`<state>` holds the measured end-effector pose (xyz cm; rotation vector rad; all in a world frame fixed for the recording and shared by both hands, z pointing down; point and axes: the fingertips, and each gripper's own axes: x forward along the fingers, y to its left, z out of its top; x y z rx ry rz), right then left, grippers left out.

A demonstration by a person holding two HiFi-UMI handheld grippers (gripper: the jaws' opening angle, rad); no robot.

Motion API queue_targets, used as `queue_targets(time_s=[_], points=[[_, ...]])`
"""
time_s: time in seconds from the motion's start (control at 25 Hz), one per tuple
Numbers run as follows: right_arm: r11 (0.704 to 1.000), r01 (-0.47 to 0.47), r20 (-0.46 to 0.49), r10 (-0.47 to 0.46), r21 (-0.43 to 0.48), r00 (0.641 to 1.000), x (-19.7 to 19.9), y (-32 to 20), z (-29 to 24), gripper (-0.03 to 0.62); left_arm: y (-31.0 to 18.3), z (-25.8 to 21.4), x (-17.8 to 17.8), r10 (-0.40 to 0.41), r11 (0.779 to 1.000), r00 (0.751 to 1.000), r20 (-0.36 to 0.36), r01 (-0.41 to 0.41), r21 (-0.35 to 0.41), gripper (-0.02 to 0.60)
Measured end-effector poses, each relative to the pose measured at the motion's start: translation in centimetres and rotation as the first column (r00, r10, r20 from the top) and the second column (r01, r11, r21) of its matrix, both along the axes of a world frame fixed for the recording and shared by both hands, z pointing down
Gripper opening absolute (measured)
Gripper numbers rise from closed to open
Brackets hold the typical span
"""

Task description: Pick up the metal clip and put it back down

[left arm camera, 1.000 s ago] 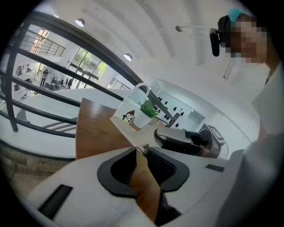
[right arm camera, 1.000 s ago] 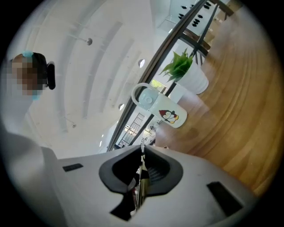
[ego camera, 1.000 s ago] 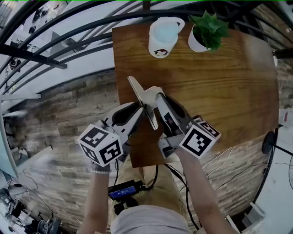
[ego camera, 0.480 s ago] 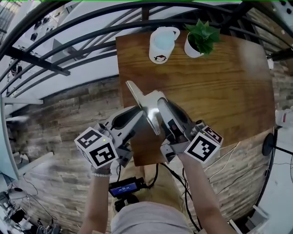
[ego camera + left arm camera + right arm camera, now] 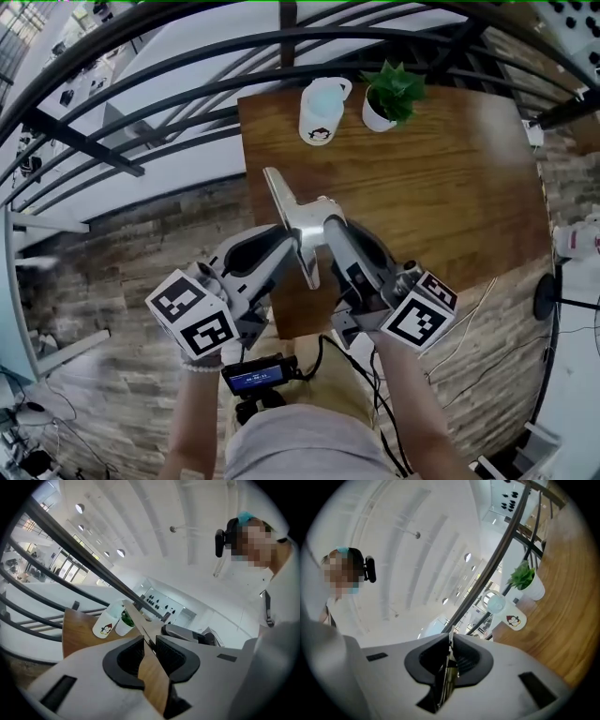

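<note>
both claws are closed on the same thing, the metal clip (image 5: 289, 202), which stands on its thin edge between them. the left gripper (image 5: 289, 244) presses on it from the left side and the right gripper (image 5: 326, 227) from the right side, so the two claws nearly meet, with only the clip between them. in the left gripper view the pads are tight on the flat plate of the clip (image 5: 153, 679), whose shiny face mirrors the brown wood. in the right gripper view the jaws are almost together, and the clip (image 5: 446, 670) shows there as a narrow strip, seen from its edge. the long end of the clip goes past the tips of both claws, forward and a little to the left. under the claws is the near left part of the wooden table (image 5: 450, 187); i cannot tell whether the clip touches the wood. far ahead of the claws, at the back edge of the table, stands a white mug (image 5: 321, 111) with a small penguin picture, and just to its right a small green plant (image 5: 389, 94) in a white pot. beyond the table run the black bars of a railing (image 5: 141, 94).
</note>
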<state>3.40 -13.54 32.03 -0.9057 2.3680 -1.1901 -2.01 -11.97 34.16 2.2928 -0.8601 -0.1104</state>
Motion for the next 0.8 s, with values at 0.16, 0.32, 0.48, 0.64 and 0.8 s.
queue_targets(time_s=[0.16, 0.32, 0.48, 0.64, 0.8], points=[[0.999, -0.018, -0.003, 0.018, 0.047, 1.0, 0.3, 1.2, -2.8, 0.031, 0.9, -2.9, 0.3, 0.033, 0.997, 0.999, 0.016, -0.034, 0.066, 0.08], [0.996, -0.037, 0.004, 0.037, 0.083, 0.999, 0.5, 2.5, -5.4, 0.031, 2.0, -5.8, 0.5, 0.063, 0.989, 0.997, 0.036, -0.068, 0.128, 0.08], [0.988, -0.055, -0.016, 0.058, 0.145, 0.998, 0.6, 3.3, -8.2, 0.031, 2.5, -8.5, 0.6, 0.063, 0.979, 0.996, 0.06, -0.074, 0.188, 0.08], [0.979, -0.056, -0.006, 0.058, 0.197, 0.998, 0.3, 4.1, -10.8, 0.031, 3.3, -11.2, 0.3, 0.051, 0.967, 0.996, 0.068, -0.066, 0.245, 0.08], [0.973, -0.063, 0.025, 0.059, 0.222, 0.998, 0.2, 5.0, -12.7, 0.031, 4.2, -13.3, 0.0, 0.047, 0.952, 0.996, 0.082, -0.069, 0.297, 0.08]])
